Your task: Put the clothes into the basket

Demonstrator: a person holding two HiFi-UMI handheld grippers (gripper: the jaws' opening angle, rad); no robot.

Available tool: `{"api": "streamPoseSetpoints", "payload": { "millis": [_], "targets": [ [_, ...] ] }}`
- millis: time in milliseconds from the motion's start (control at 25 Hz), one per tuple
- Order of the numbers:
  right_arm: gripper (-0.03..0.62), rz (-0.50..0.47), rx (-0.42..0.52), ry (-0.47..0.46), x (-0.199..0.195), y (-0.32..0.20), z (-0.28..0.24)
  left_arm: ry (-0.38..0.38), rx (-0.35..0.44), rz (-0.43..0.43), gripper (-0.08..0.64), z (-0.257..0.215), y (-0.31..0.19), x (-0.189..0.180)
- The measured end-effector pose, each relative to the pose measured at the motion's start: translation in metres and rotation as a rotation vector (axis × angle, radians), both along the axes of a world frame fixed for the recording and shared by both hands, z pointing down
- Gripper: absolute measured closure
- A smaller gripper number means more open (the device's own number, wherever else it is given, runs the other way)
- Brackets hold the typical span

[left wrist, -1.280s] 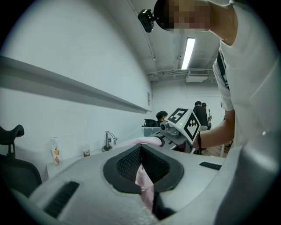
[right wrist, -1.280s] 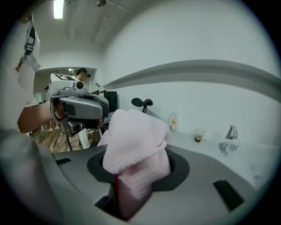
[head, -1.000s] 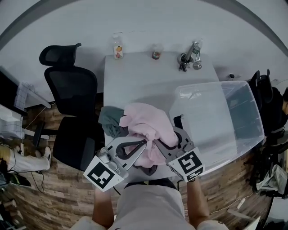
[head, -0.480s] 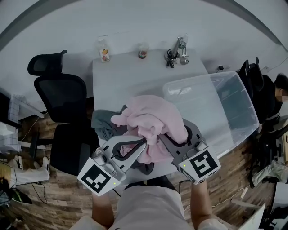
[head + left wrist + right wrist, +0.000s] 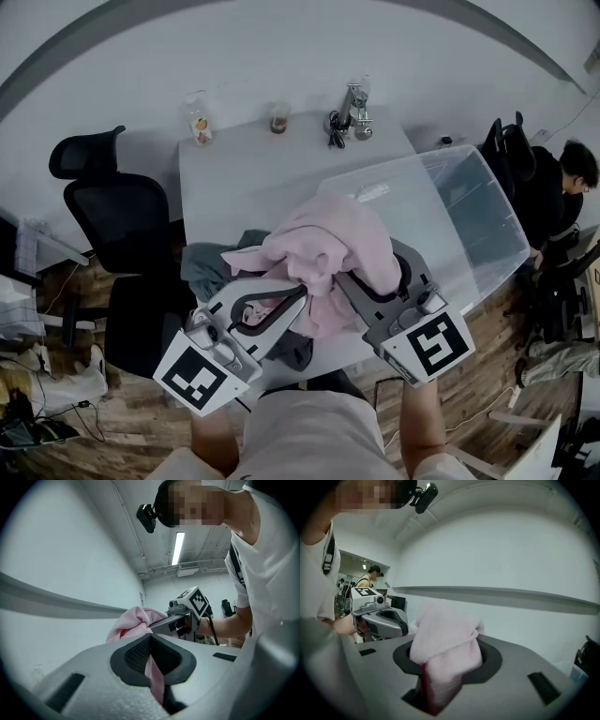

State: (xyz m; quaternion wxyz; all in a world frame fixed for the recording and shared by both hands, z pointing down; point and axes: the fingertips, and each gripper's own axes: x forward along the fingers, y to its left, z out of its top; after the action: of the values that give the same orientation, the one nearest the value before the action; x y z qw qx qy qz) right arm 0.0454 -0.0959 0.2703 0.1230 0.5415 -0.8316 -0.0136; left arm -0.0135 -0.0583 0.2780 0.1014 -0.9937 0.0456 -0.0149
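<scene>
1. Pink garment (image 5: pixel 328 246): bunched in a heap and held between both tongs over the near part of the surface (image 5: pixel 244 178). It is just left of the basket (image 5: pixel 492 220) and not in it yet.
2. Handling, as a judgement: soft, fleecy and light, with no stiffness, so it sags and trails wherever it is unsupported. Not fragile, not slippery. It is best taken at thick gathered folds, at two points set apart, so less hangs loose.
3. Left tongs (image 5: pixel 298 300): pressed on a thin fold of the pink cloth, jaws nearly together, the cloth running down the slot.
4. Right tongs (image 5: pixel 354 286): pinching a fat wad of the same cloth. The jaws are kept partly apart by it, and the wad bulges above them.
5. Grey garment (image 5: pixel 208 270): crumpled on the surface, against the pink heap's left side. Whether it is snagged cannot be told. A dark scrap (image 5: pixel 292 352) shows under the heap at the near edge.
6. Basket: clear plastic, at the surface's right end, and it looks empty.
7. Risk, as a judgement: a loose hem could catch the basket rim or drag the grey garment along.
8. Further out: a bottle (image 5: pixel 197 117) and a cup (image 5: pixel 278 118) at the far edge, and an office chair (image 5: pixel 117 206) to the left.
</scene>
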Motion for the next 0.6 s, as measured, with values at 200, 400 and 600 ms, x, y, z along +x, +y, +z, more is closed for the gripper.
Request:
{"api": "streamPoseSetpoints", "payload": {
  "millis": [200, 400, 600],
  "targets": [
    [0.420, 0.031, 0.064, 0.003, 0.023, 0.009, -0.027, 0.010, 0.036, 0.022, 0.555, -0.016, 0.007, 0.018],
    [0.420, 0.062, 0.114, 0.004, 0.046, 0.017, -0.052, 0.027, 0.088, 0.049, 0.555, -0.034, 0.014, 0.037],
    [0.420, 0.090, 0.147, 0.023, 0.065, 0.026, -0.071, 0.050, 0.127, 0.076, 0.555, -0.049, 0.021, 0.056]
  ]
}}
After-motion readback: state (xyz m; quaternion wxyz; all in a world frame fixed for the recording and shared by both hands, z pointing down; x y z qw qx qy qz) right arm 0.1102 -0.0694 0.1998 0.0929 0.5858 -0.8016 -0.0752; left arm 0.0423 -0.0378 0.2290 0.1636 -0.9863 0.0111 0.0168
